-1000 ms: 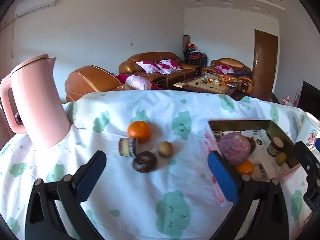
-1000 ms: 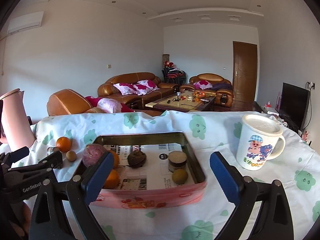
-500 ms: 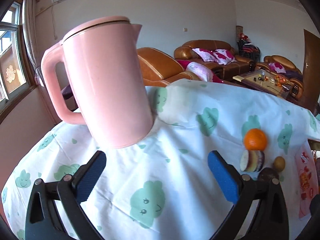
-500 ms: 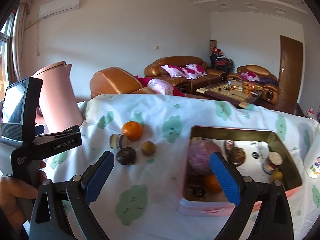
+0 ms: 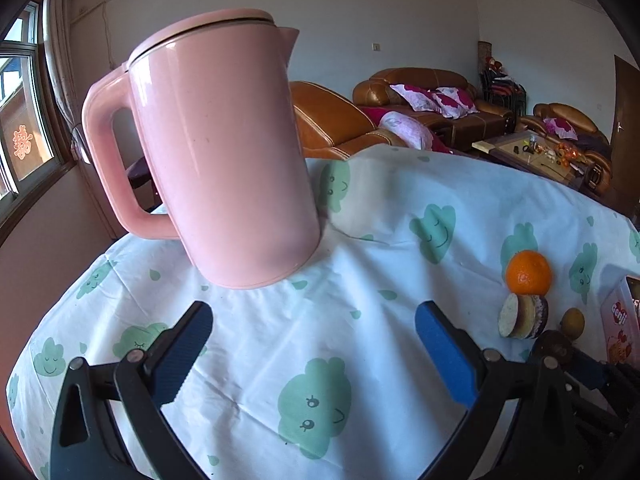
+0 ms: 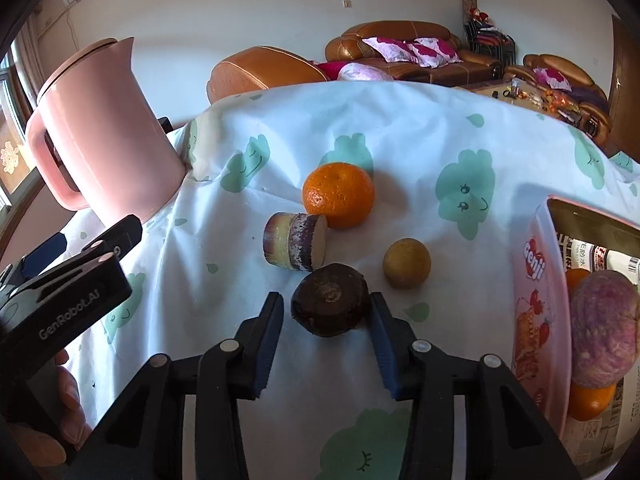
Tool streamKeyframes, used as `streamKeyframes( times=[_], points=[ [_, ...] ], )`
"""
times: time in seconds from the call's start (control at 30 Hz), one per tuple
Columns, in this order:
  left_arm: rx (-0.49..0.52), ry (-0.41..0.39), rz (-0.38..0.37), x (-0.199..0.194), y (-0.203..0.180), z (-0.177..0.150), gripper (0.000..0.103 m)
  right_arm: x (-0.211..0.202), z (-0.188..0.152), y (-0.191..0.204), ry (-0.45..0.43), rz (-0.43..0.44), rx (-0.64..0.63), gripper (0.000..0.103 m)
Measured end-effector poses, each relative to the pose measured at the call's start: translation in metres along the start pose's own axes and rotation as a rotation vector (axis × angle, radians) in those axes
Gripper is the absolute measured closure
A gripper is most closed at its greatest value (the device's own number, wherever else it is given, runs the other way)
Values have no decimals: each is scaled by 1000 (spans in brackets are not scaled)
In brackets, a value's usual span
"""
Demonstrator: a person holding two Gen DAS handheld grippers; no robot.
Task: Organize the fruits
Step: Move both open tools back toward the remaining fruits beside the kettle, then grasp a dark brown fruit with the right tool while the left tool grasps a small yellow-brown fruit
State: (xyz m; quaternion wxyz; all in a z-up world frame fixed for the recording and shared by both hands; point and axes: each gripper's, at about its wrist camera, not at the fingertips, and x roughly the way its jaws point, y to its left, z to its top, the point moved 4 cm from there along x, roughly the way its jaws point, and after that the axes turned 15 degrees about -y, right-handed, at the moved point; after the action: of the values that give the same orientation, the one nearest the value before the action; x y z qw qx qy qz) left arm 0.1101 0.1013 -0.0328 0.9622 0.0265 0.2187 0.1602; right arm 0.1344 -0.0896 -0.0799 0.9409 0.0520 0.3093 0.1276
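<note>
The dark brown fruit (image 6: 330, 305) lay on the cloud-print tablecloth (image 6: 420, 128) between the blue pads of the right gripper (image 6: 326, 338), whose jaws stood narrowed around it; the right pad seemed to touch its side, while a thin gap showed at the left pad (image 6: 269, 338). Just beyond it lay the cut sugarcane piece (image 6: 295, 246), on its side, with the orange (image 6: 338, 194) touching its far end, and the small yellow-brown fruit (image 6: 407, 263) sat just beside the dark one to the right.

Further right stood the pink tin tray (image 6: 538, 300), lined with newspaper. It held a large purple round fruit (image 6: 600, 330) and two orange fruits (image 6: 590, 400) partly hidden under and behind it.

The left gripper (image 5: 314, 354) hung over bare cloth, jaws wide and holding nothing, with the pink kettle (image 5: 224, 152) upright just ahead of it. The same fruits sat at the right edge of its view.
</note>
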Motion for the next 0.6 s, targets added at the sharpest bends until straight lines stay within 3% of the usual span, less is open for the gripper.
streamKeyframes(
  times=[0.17, 0.27, 0.37, 0.5, 0.6],
  points=[
    [20, -21, -20, -3, -7, 2, 0, -9, -2, -4, -11, 38, 16, 63],
    [30, -55, -64, -11, -17, 5, 0, -39, 4, -5, -124, 24, 7, 63],
    [18, -93, -177, -24, -33, 8, 0, -80, 13, -12, -259, -33, -37, 63],
    [3, -92, -407, -43, -72, 9, 1, -124, 24, -43, -393, -177, -58, 63],
    [80, -70, -489, -52, -113, 6, 16, -141, 24, -69, -430, -235, -36, 63]
  ],
)
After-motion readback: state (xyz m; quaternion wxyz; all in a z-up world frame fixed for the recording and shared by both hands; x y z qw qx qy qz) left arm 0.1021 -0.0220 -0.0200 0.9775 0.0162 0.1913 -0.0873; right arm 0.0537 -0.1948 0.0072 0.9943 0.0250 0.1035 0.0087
